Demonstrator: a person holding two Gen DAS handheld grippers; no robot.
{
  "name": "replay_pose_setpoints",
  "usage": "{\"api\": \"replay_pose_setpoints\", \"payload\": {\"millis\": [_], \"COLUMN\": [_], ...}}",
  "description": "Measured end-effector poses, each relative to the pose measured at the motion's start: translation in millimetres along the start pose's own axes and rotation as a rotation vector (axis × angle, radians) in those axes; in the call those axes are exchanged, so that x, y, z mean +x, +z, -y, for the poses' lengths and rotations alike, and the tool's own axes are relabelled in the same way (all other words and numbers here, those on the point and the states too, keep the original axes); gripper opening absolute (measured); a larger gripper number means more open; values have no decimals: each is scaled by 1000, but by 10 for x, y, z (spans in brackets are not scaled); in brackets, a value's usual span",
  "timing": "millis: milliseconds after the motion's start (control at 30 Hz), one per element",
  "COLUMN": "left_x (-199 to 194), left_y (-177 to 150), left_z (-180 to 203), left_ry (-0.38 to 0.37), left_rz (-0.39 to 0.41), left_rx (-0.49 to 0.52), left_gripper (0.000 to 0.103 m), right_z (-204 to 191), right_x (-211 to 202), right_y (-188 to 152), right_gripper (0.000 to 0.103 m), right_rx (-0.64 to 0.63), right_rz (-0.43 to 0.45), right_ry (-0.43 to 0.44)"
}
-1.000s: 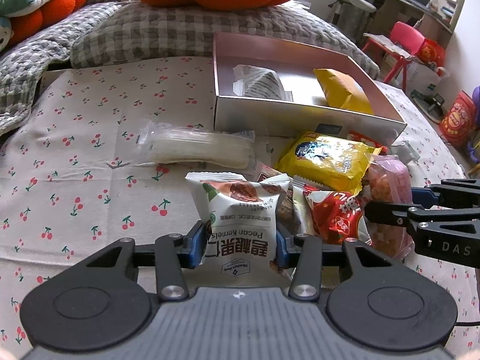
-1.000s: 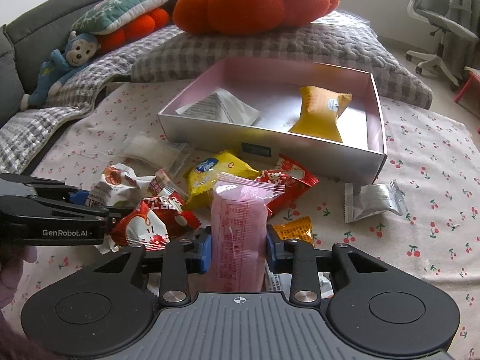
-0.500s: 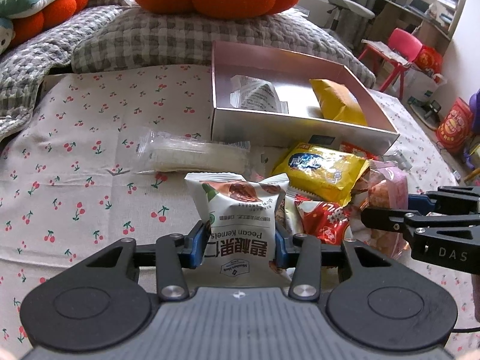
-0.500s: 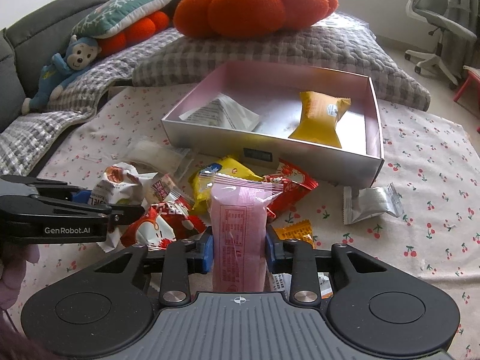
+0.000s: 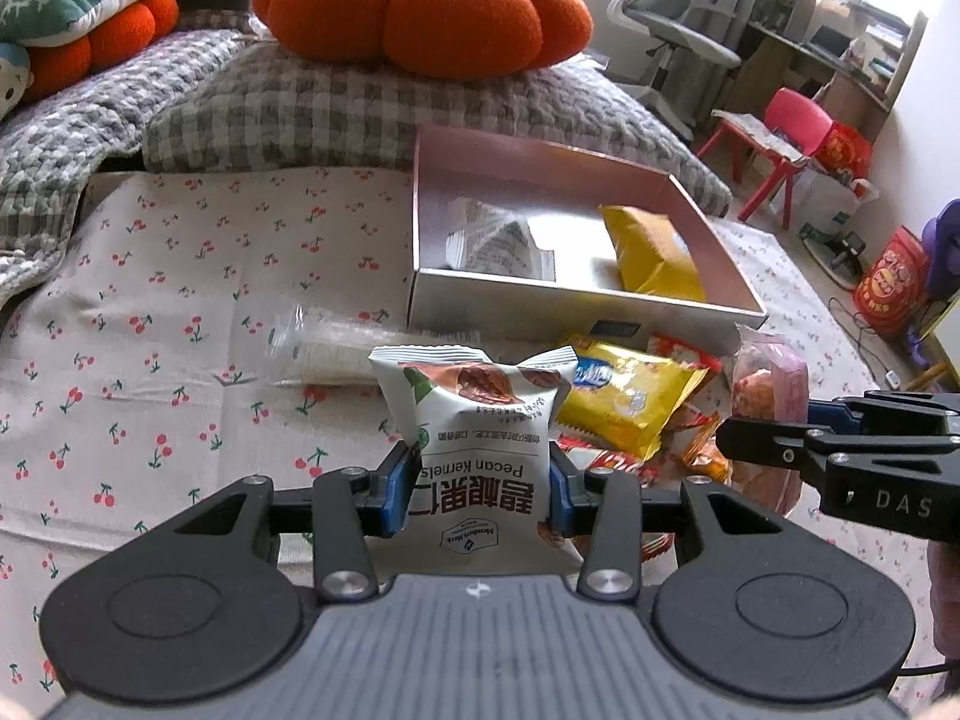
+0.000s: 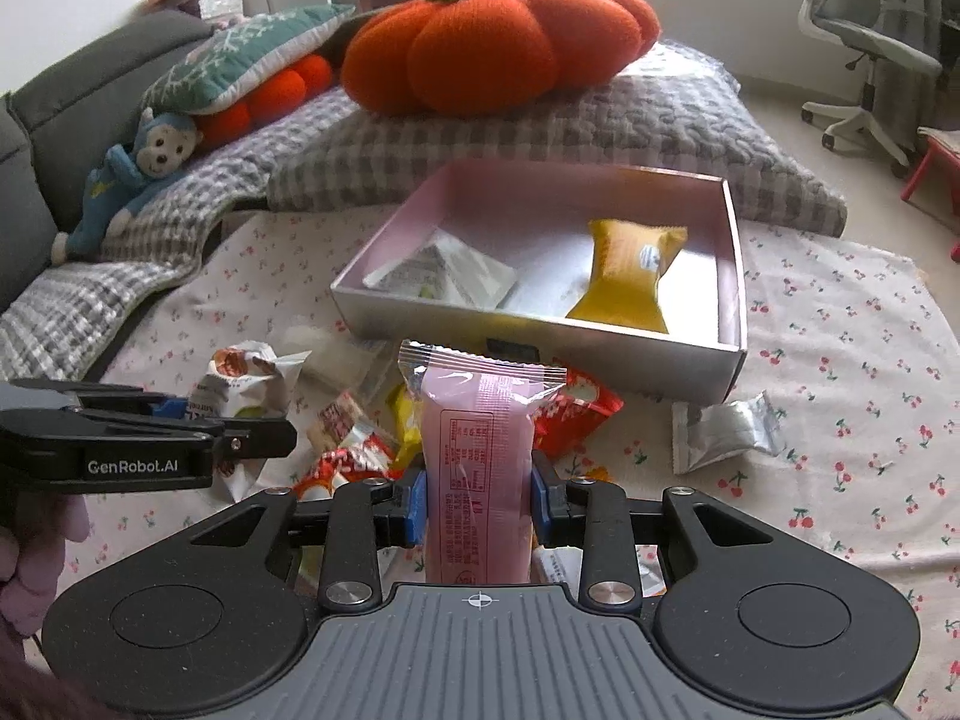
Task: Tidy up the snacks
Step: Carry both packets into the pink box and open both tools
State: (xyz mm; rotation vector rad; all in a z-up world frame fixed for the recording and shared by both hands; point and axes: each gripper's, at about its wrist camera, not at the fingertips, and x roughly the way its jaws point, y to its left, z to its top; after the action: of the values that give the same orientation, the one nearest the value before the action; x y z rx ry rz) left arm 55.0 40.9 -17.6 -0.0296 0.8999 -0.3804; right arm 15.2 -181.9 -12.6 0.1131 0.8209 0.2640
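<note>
My left gripper (image 5: 480, 495) is shut on a white pecan kernel packet (image 5: 480, 426), held upright above the snack pile. My right gripper (image 6: 478, 507) is shut on a pink snack packet (image 6: 477, 456), also upright. In the left wrist view the right gripper (image 5: 840, 450) shows at the right edge with the pink packet (image 5: 768, 372). In the right wrist view the left gripper (image 6: 144, 441) shows at the left with the white packet (image 6: 246, 387). Ahead stands an open pink box (image 5: 576, 306) (image 6: 540, 336) holding a yellow packet (image 5: 651, 255) (image 6: 627, 276) and a white packet (image 5: 498, 246) (image 6: 444, 270).
Loose snacks lie in front of the box: a yellow bag (image 5: 624, 402), red packets (image 6: 570, 414), a clear wrapped one (image 5: 336, 348) and a silver packet (image 6: 726, 435). All rest on a cherry-print cloth (image 5: 180, 300). Grey checked cushions (image 5: 336, 114) and an orange pumpkin pillow (image 6: 504, 48) lie behind.
Both grippers have lifted and tilted up slightly with their packets, so the box and pillows sit lower in the views. The grips are unchanged.
</note>
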Motion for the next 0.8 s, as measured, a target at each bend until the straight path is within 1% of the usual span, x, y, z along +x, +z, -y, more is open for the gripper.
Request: {"api": "replay_pose_setpoints", "payload": {"millis": [467,600,800], "left_x": [-93,-72,12], "left_y": [222,306,404], "left_z": [164,229,307], "left_ry": [-32,-45,-62], "left_rz": [69,86,95], "left_rx": [-25,-33,-57], "left_gripper": [40,40,40], "right_z": [175,233,354], "right_x": [-178,-226,-239], "right_y": [295,373,459], "right_gripper": [31,31,31], "right_rx": [112,149,200], "right_rz": [85,111,134], "right_ry": [-2,12,5]}}
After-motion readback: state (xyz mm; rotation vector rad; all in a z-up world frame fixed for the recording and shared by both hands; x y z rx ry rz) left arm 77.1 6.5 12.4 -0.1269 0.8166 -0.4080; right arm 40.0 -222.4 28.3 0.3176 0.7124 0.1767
